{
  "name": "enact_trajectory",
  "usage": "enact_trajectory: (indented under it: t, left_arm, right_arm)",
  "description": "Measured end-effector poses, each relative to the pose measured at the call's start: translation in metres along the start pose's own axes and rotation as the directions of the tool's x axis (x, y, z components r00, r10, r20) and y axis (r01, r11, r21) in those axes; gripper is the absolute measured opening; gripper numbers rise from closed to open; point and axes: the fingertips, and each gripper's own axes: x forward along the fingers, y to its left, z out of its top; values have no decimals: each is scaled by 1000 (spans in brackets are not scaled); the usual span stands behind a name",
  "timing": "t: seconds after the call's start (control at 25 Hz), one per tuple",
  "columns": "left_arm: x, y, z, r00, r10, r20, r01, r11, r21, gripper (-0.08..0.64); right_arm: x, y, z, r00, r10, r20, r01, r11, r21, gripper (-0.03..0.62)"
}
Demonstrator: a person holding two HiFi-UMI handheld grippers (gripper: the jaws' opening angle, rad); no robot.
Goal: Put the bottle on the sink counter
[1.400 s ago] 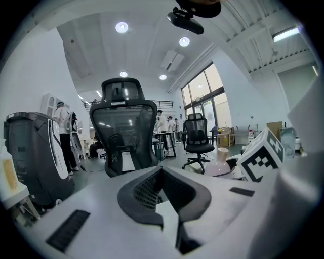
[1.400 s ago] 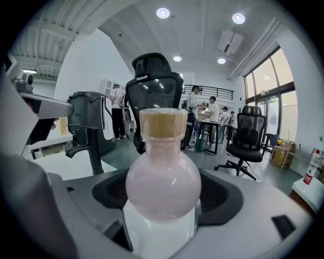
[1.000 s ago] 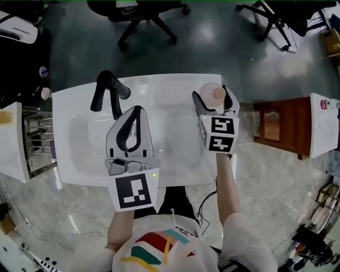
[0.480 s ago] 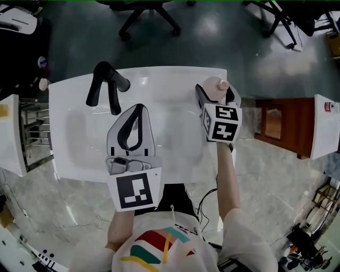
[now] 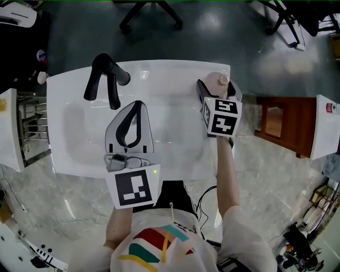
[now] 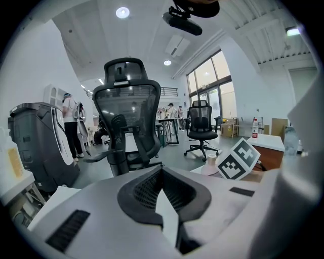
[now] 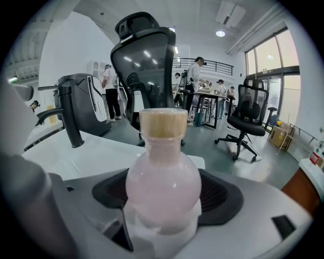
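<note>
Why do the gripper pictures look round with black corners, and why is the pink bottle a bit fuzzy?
Right gripper view: a wide-angle lens bends the room into a circle; the bottle is very close, so it looks softer than the chair behind. Left gripper view: same bend, and a ceiling lamp glares white. Head view: the counter edges bow a little.

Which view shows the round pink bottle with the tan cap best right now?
The right gripper view: the round pink bottle with the tan cap fills the centre, gripped by the right gripper's fingers. The head view shows only its top past the marker cube; the left gripper view, a small far glimpse.
</note>
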Motion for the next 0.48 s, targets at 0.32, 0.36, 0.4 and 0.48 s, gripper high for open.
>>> enact_trajectory:
  t: [0.32,0.36,0.4,0.48]
  left_arm:
    - [-2,4,-6,1000,12,-10,-12,1000,5,17]
    - [-2,4,-6,1000,11,-9,-11,1000,6,17]
    - [-3,4,-6,1000,12,-10,-11,1000,5,17]
    - [-5,5,-7,1000,16,-14,-16,1000,1,17]
  right_arm:
    - [3,1,-1,1000,4,-25,-4,1000,-3,388]
    - [4,1,-1,1000,8,-30,-8,1000,2,387]
    - [4,1,-2,999,10,-33,-10,1000,5,387]
    - [3,1,-2,999,8,-31,-8,1000,5,387]
